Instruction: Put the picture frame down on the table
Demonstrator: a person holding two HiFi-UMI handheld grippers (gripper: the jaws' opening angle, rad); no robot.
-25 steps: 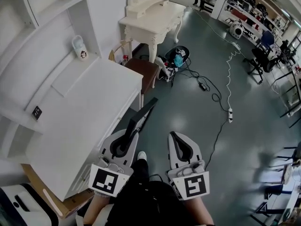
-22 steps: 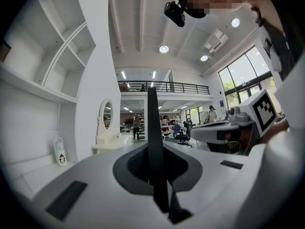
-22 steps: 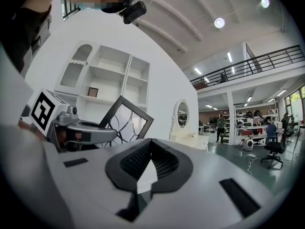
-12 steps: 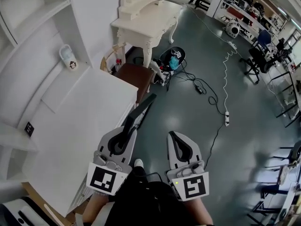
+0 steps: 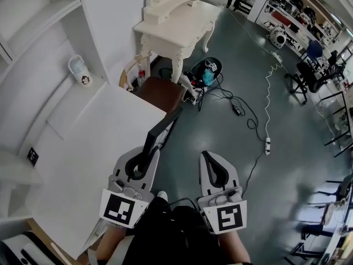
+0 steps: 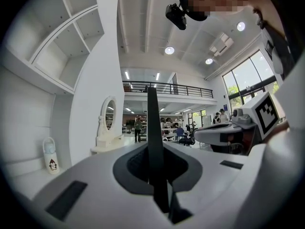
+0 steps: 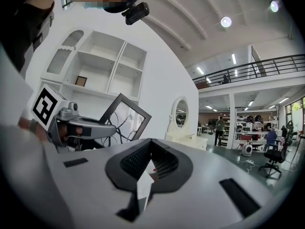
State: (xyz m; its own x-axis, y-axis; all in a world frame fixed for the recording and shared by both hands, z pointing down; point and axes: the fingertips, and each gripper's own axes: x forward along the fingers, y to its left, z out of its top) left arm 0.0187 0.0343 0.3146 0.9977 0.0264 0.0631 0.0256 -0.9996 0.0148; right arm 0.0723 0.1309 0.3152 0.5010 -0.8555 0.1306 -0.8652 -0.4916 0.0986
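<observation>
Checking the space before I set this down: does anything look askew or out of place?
The picture frame sits tilted, corner-up, in the left hand-held gripper. A power strip and its cable trail loose across the floor.

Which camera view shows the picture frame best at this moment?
The right gripper view: there the picture frame shows its face, dark border and pane, gripped by the left claw. The head view gives only a dark bar from above; the left gripper view just a thin edge between the jaws.
</observation>
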